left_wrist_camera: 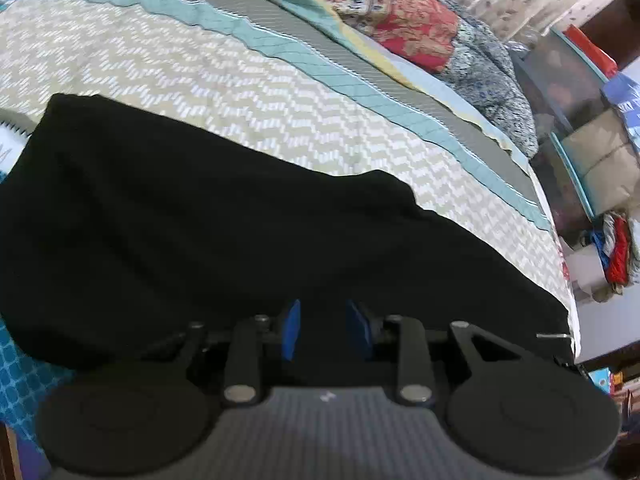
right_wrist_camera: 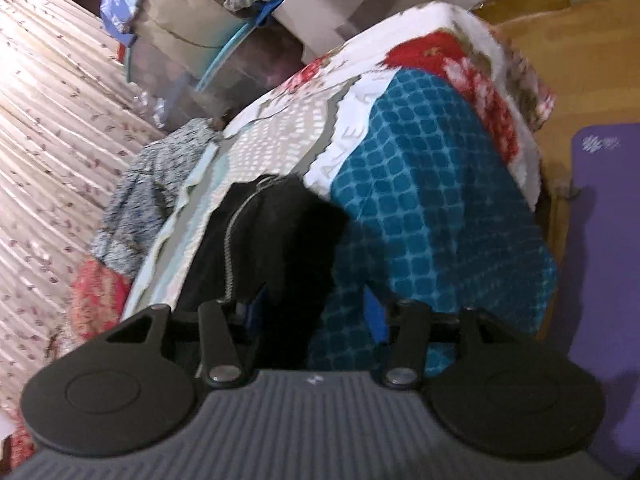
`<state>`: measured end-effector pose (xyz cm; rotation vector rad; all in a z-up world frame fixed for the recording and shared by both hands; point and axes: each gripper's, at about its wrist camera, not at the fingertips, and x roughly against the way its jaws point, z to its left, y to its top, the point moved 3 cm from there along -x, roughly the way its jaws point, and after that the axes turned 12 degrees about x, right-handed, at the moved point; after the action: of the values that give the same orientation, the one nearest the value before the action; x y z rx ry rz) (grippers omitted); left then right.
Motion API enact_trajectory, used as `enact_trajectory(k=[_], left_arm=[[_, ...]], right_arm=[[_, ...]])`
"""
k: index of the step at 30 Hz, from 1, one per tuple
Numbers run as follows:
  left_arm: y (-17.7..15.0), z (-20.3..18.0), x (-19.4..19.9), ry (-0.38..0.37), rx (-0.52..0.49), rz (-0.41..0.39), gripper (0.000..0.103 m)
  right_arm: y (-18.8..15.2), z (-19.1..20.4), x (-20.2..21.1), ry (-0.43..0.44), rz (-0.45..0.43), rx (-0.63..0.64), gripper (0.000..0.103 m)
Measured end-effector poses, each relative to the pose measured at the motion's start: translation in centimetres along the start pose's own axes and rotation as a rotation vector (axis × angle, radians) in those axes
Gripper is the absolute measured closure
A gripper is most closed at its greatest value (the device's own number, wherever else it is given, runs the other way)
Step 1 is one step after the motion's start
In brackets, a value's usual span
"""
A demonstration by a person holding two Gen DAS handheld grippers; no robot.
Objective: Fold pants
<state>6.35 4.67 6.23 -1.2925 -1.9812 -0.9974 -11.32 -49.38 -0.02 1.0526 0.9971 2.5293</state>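
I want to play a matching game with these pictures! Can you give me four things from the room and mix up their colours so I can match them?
Things:
1. pants
2. checked blanket
3. mat on the floor
4. pads on the left gripper

Colours:
A. purple
B. blue
C. black
D. teal

Right pairs: 1-C, 2-D, 3-A, 4-B
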Motion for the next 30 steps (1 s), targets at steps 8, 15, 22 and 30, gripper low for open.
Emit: enact_trajectory(k=[8, 15, 22, 30], left_arm=[[0.4, 2.0, -0.4, -0.011, 0.055, 0.02, 0.075], [0.4, 5.2, 1.3, -0.062, 0.117, -0.017, 0.074], [-0.2, 10.0, 4.4, -0.116, 0.185, -0.084, 0.073], [-0.4, 8.9, 4.8, -0.164, 0.116, -0.076, 0.069]], right_arm=[[1.4, 6.5, 3.9, 0.013, -0.059, 0.308, 0.095], [-1.9, 19.3, 7.0, 0.259, -0.022, 0.714, 0.095], [-17.7, 25.2, 8.4, 0.459, 0.336, 1.32, 0.089], [-19.1, 23.6, 10.7, 0.378, 0.319, 1.412, 0.075]])
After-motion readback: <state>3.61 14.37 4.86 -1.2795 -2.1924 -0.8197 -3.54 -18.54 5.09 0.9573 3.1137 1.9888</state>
